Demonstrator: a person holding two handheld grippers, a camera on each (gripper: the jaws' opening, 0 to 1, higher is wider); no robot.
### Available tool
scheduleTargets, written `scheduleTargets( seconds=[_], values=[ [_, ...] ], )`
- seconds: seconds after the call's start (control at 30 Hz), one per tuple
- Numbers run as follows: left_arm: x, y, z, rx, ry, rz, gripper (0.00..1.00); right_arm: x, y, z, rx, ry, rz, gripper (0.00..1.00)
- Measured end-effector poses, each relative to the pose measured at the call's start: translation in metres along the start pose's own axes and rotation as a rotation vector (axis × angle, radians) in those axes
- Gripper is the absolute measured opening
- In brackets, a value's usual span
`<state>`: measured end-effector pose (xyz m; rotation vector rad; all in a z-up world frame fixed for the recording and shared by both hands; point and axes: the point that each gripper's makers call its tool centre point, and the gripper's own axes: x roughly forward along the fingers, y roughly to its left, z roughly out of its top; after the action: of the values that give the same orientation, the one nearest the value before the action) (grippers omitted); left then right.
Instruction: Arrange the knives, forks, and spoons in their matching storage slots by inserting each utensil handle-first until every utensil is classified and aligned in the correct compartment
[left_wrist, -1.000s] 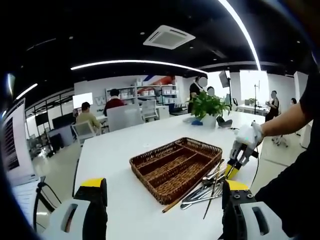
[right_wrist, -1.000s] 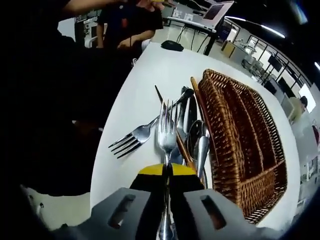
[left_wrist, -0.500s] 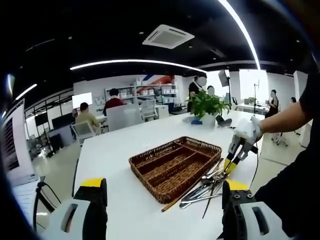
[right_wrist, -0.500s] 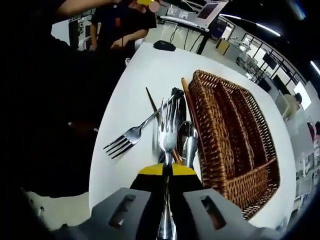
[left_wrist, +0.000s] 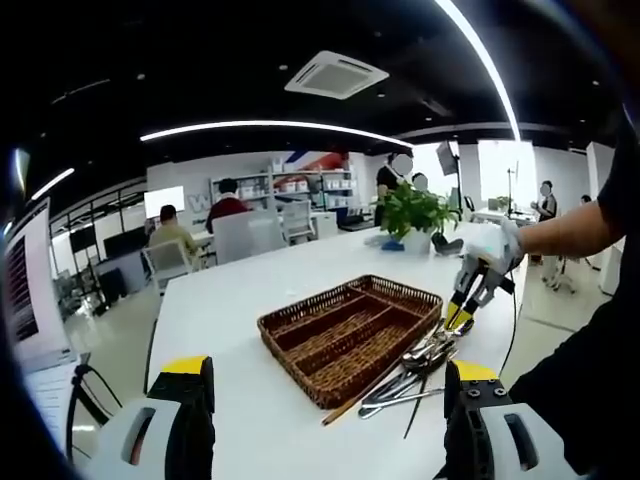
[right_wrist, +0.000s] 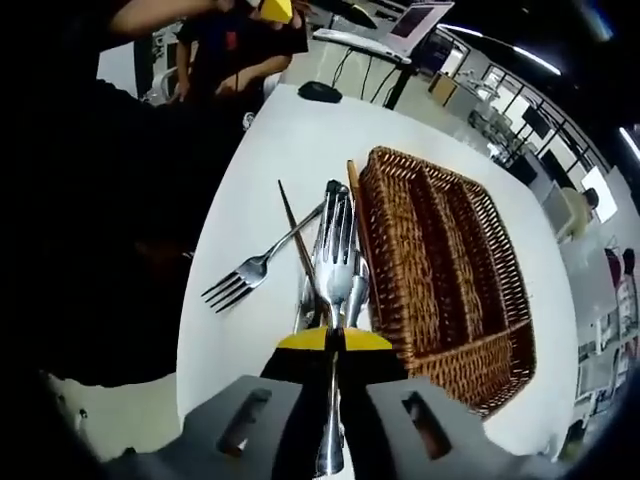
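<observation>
Your right gripper was clenched on a fork, the jaws closed against its neck just below the head. The fork's long axis ran straight out along the jaws, tines pointing away from you and the handle passing back between the jaws toward your hand. In the right gripper view the tines lay over the pile of utensils beside the basket.

In the left gripper view that same gripper hung above the utensils, held by your gloved hand, tilted down toward the table.

The basket was a brown wicker tray with long slots running its length and a short cross slot at one end. Every slot you could see held nothing. Its long side ran parallel to the pile.

A second fork lay apart from the pile at a slant, tines toward the table edge. A thin brown stick lay among the utensils along the basket's side.

Your left gripper stood released, jaws wide apart and holding nothing, near the table's edge and well short of the basket.
</observation>
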<state>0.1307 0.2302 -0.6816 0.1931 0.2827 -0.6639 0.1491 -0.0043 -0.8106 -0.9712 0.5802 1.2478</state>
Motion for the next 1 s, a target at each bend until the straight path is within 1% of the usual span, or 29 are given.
scheduleTargets(
  seconds=[0.07,0.27,0.33,0.43,0.73,0.87,1.0],
  values=[
    [-0.001,0.000,0.000,0.000,0.000,0.000,1.00,-0.005,-0.003,0.001,-0.007,0.014,-0.008,0.00],
    [-0.002,0.000,0.001,0.002,-0.002,0.002,1.00,-0.019,-0.014,0.007,-0.025,0.027,-0.030,0.00],
    [-0.001,-0.001,0.001,0.003,-0.001,0.001,1.00,-0.024,-0.018,0.008,-0.046,0.058,-0.036,0.00],
    [-0.001,-0.003,0.000,0.003,0.000,-0.001,1.00,-0.030,-0.026,0.013,-0.063,0.071,-0.046,0.00],
    [-0.002,-0.004,0.001,0.001,-0.006,0.002,1.00,-0.054,-0.045,0.031,-0.081,0.076,-0.075,0.00],
    [-0.003,-0.004,0.002,0.001,-0.008,0.003,1.00,-0.061,-0.053,0.039,-0.069,0.076,-0.091,0.00],
    [-0.003,-0.004,0.003,0.002,-0.010,0.001,1.00,-0.067,-0.055,0.042,-0.083,0.084,-0.096,0.00]
  ],
)
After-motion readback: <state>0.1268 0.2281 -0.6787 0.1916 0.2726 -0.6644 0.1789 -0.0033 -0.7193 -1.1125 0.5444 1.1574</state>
